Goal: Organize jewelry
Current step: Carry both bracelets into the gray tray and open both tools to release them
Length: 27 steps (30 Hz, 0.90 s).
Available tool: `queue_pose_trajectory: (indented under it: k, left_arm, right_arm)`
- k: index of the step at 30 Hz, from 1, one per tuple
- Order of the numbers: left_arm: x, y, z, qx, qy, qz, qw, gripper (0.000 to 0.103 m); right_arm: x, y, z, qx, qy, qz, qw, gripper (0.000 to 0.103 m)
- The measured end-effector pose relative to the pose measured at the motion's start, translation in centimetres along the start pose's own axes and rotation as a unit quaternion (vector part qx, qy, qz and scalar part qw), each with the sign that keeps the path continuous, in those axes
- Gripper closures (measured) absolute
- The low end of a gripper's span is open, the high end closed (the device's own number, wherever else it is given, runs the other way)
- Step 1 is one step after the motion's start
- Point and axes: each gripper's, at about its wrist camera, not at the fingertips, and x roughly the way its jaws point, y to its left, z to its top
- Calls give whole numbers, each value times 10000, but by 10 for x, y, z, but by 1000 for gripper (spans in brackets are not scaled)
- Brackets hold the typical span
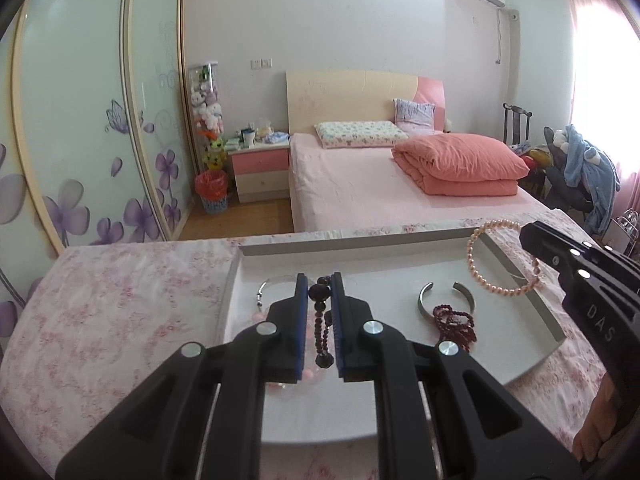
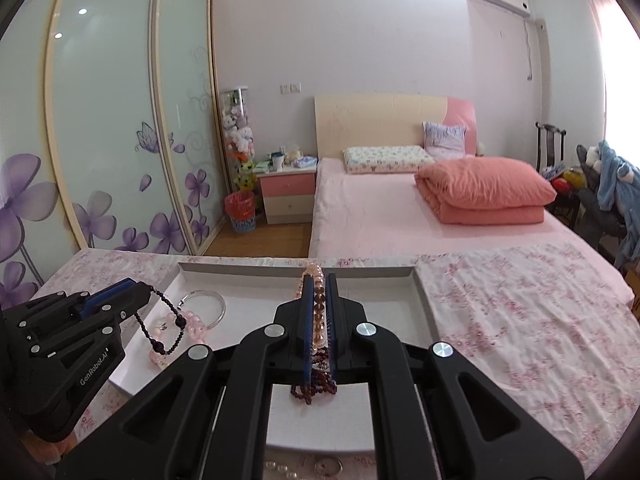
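Holding two pieces at once over the tray [image 1: 516,368] — I'm gripping a dark bead strand [image 1: 322,320] in the left gripper [image 1: 319,280], jaws pinched tight on it, beads hanging down btwn the blue pads. From the right wrist cam, that same strand is dangling off the left gripper's tip above the tray's left end.

I'm clamping the right gripper [image 2: 319,280] on a pink pearl bracelet [image 2: 319,304], jaws closed hard on it; in the left cam the bracelet's loop is hanging off the tip, over the tray's far right corner.

Tray is sitting on a pink floral cloth [image 1: 120,300]. Lying in it: a clear bangle [image 2: 208,308] w/ pale pink beads [image 2: 192,326] touching it at the left end, an open silver cuff [image 1: 446,300] near the middle-right, and a dark red bead strand [image 1: 456,324] bunched just beside the cuff's near edge, touching or overlapping it — can't tell which.

Past the cloth's near edge in the right cam, I'm seeing some white pearls [image 2: 280,470] and a small ring-shaped piece [image 2: 328,468], mostly hidden by the gripper body.
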Motion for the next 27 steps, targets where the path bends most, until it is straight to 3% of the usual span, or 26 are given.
queue_pose_trajectory:
  k: [5, 8, 11, 22, 27]
  left_arm:
    - [20, 1, 3, -131, 135, -85, 9998, 88]
    - [21, 6, 4, -222, 117, -132, 9996, 81]
    - [17, 14, 5, -337, 61, -109, 9994, 81]
    - [-24, 39, -11, -519, 33, 102, 9986, 78]
    - [-46, 47, -29, -508, 45, 122, 9986, 74]
  right_arm:
    - [16, -3, 2, 194, 197, 193, 9994, 96]
    - [12, -9, -2, 261, 205, 151, 9993, 91]
    - [10, -17, -6, 331, 262, 90, 9991, 91]
    - [-16, -17, -15, 281, 323, 44, 9991, 91]
    - [-31, -18, -33, 177, 621, 117, 9978, 91]
